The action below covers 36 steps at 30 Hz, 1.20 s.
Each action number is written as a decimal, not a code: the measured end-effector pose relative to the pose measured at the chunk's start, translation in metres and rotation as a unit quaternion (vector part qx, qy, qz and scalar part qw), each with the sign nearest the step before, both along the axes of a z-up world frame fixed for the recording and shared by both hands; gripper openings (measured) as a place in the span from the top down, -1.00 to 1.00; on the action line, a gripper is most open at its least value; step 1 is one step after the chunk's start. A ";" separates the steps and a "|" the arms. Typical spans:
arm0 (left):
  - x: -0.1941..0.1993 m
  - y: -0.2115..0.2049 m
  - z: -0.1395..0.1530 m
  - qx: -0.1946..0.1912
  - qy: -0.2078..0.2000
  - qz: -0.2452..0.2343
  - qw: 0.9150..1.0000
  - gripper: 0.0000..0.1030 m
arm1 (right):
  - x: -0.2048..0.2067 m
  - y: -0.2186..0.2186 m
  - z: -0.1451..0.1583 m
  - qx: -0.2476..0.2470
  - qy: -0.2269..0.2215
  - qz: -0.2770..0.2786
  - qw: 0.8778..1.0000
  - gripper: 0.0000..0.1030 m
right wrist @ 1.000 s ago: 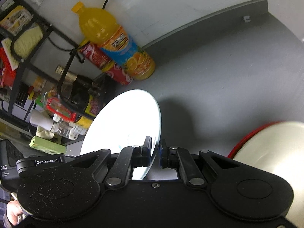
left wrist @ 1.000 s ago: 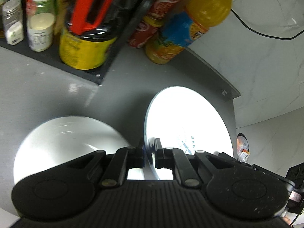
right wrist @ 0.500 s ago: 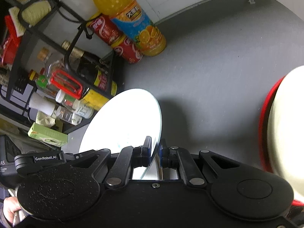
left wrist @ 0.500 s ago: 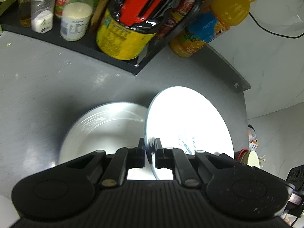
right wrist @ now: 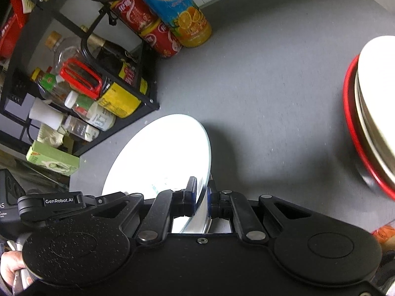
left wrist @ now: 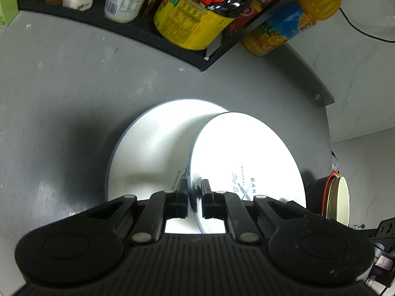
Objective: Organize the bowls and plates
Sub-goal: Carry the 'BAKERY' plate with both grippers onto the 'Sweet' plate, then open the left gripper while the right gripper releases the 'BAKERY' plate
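My left gripper (left wrist: 194, 194) is shut on the rim of a white plate with blue lettering (left wrist: 246, 157), held on edge just above a second white plate (left wrist: 153, 157) that lies flat on the grey counter. My right gripper (right wrist: 202, 196) is shut on the opposite rim of the same held plate (right wrist: 163, 157). A stack of cream bowls on a red dish (right wrist: 370, 113) sits at the right; it also shows in the left wrist view (left wrist: 338, 199).
A black wire rack (right wrist: 118, 83) with jars, a yellow tin (left wrist: 192, 24) and bottles stands at the back left. An orange juice bottle (right wrist: 182, 12) and red cans (right wrist: 148, 29) stand by the wall. A green box (right wrist: 51, 157) lies by the rack.
Both grippers carried the held plate left over the flat plate, which now sits centred beneath it. The bowl stack has slid toward the right edge of the right wrist view.
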State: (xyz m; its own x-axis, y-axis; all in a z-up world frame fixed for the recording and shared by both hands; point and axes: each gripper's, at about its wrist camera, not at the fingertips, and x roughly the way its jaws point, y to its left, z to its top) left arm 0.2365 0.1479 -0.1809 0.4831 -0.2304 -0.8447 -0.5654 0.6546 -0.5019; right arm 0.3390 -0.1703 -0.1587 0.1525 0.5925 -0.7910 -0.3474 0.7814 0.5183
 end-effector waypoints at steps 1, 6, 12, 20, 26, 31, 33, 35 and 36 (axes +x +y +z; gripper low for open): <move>-0.001 0.000 -0.003 -0.002 0.002 0.000 1.000 0.85 | -0.002 0.001 -0.001 -0.003 0.000 0.001 1.000 0.84; -0.005 0.001 -0.014 -0.007 0.009 0.001 1.000 0.82 | -0.007 0.003 -0.001 -0.012 -0.002 0.005 1.000 0.84; -0.010 0.006 -0.026 -0.008 0.029 0.006 1.000 0.78 | -0.013 0.016 -0.004 -0.036 -0.009 0.023 0.999 0.83; -0.010 0.008 -0.030 -0.010 0.036 0.011 0.999 0.77 | -0.018 0.022 -0.006 -0.054 -0.018 0.039 0.998 0.84; -0.002 0.012 -0.021 0.018 0.050 0.006 0.999 0.77 | -0.018 0.023 -0.006 -0.065 -0.024 0.040 0.997 0.87; 0.000 0.019 -0.002 0.041 0.044 0.006 0.998 0.72 | -0.018 0.024 -0.009 -0.067 -0.025 0.040 0.997 0.86; 0.001 0.020 0.004 0.050 0.041 0.002 0.998 0.51 | -0.018 0.025 -0.010 -0.067 -0.023 0.039 0.997 0.86; 0.003 0.019 0.009 0.065 0.037 -0.012 0.997 0.18 | -0.018 0.026 -0.011 -0.068 -0.023 0.038 0.997 0.85; 0.003 0.019 0.011 0.074 0.038 -0.016 0.996 0.01 | -0.018 0.028 -0.012 -0.071 -0.025 0.040 0.996 0.84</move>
